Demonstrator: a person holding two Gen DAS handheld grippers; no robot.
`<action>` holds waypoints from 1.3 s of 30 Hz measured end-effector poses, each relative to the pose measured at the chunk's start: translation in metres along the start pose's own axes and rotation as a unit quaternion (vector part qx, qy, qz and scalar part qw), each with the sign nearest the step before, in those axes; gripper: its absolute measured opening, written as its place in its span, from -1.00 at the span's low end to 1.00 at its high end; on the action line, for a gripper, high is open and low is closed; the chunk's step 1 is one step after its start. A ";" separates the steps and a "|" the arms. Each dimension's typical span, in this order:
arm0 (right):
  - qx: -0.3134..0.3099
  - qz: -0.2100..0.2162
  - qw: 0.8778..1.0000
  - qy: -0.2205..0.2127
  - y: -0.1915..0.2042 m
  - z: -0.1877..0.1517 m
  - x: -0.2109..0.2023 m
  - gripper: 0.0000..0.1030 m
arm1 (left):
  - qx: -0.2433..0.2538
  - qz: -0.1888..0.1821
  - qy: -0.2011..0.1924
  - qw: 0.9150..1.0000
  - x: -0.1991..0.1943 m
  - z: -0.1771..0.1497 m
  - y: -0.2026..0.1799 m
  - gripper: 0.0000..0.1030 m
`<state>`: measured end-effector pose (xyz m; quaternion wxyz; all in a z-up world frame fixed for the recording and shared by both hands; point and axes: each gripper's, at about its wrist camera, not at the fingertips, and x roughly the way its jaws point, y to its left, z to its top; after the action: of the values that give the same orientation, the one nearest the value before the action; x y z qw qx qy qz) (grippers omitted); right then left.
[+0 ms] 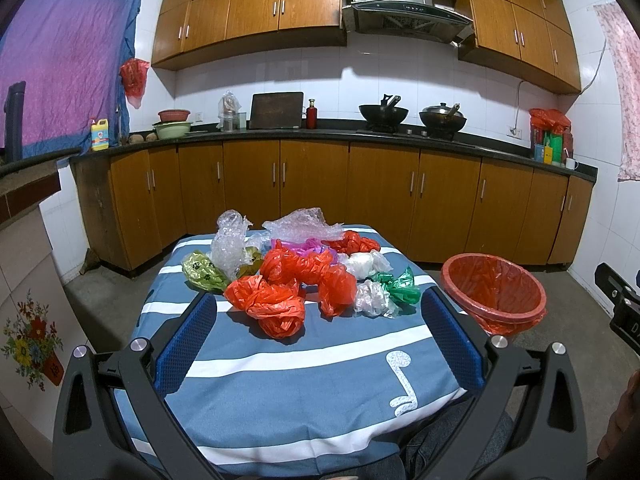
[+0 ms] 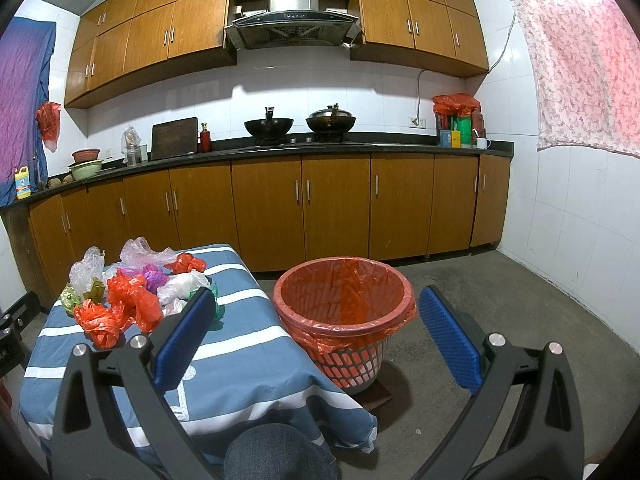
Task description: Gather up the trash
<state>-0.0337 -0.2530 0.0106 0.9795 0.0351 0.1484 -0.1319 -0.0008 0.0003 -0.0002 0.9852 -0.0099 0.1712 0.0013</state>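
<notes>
Several crumpled plastic bags lie on a blue-and-white striped tablecloth (image 1: 280, 364): red ones (image 1: 276, 304), a white one (image 1: 372, 298), a green one (image 1: 400, 286), a yellow-green one (image 1: 202, 272) and clear ones (image 1: 230, 244). The pile also shows in the right wrist view (image 2: 128, 300). A trash basket lined with a red bag (image 1: 494, 292) stands on the floor right of the table (image 2: 346, 308). My left gripper (image 1: 320, 340) is open and empty, just short of the pile. My right gripper (image 2: 316, 336) is open and empty, held in front of the basket.
Wooden cabinets (image 1: 312, 188) and a dark counter (image 1: 320, 134) with two woks (image 1: 384, 114) run along the back wall. Grey concrete floor (image 2: 500, 300) lies right of the basket. The basket sits on a dark board (image 2: 378, 396). My knee (image 2: 280, 456) is below.
</notes>
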 end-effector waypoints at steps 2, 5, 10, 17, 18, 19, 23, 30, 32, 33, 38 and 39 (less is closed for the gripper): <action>0.000 0.000 1.000 0.000 0.000 0.000 0.000 0.93 | 0.000 0.000 0.000 1.000 -0.001 0.000 0.000 0.97; 0.000 0.000 1.000 0.000 0.000 0.000 0.000 0.93 | 0.001 0.000 0.001 1.000 0.001 0.000 0.000 0.97; 0.000 0.000 1.000 0.000 0.000 0.001 -0.001 0.93 | 0.001 0.000 0.001 1.000 0.001 0.000 0.000 0.97; 0.001 0.000 1.000 0.000 0.000 0.000 -0.001 0.93 | 0.001 0.000 0.001 1.000 -0.002 -0.001 -0.002 0.97; 0.001 0.000 1.000 0.001 0.000 0.000 -0.001 0.93 | 0.000 0.000 0.001 1.000 0.001 0.001 0.000 0.97; 0.001 0.000 1.000 0.000 0.000 0.000 -0.001 0.93 | 0.001 0.000 0.001 1.000 0.001 0.000 0.000 0.97; 0.001 0.000 1.000 0.001 -0.001 0.000 -0.001 0.93 | 0.000 0.000 0.002 1.000 0.001 0.000 0.000 0.97; 0.001 0.000 1.000 0.001 -0.001 0.000 -0.001 0.93 | 0.000 0.000 0.002 1.000 0.001 0.001 0.000 0.97; 0.001 0.000 1.000 0.001 -0.001 0.000 -0.001 0.93 | 0.000 0.000 0.002 1.000 0.001 0.000 0.000 0.97; 0.001 0.000 1.000 0.001 -0.001 0.000 -0.001 0.93 | 0.000 0.000 0.002 1.000 0.001 0.001 0.000 0.97; 0.001 0.000 1.000 0.001 -0.002 0.000 -0.001 0.93 | 0.000 0.000 0.002 1.000 0.001 0.001 0.000 0.97; 0.002 0.000 1.000 0.002 -0.002 0.000 -0.001 0.93 | 0.000 0.000 0.002 1.000 0.001 0.001 0.000 0.97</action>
<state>-0.0349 -0.2546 0.0106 0.9792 0.0369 0.1499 -0.1320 0.0004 0.0001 -0.0001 0.9848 -0.0095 0.1733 0.0011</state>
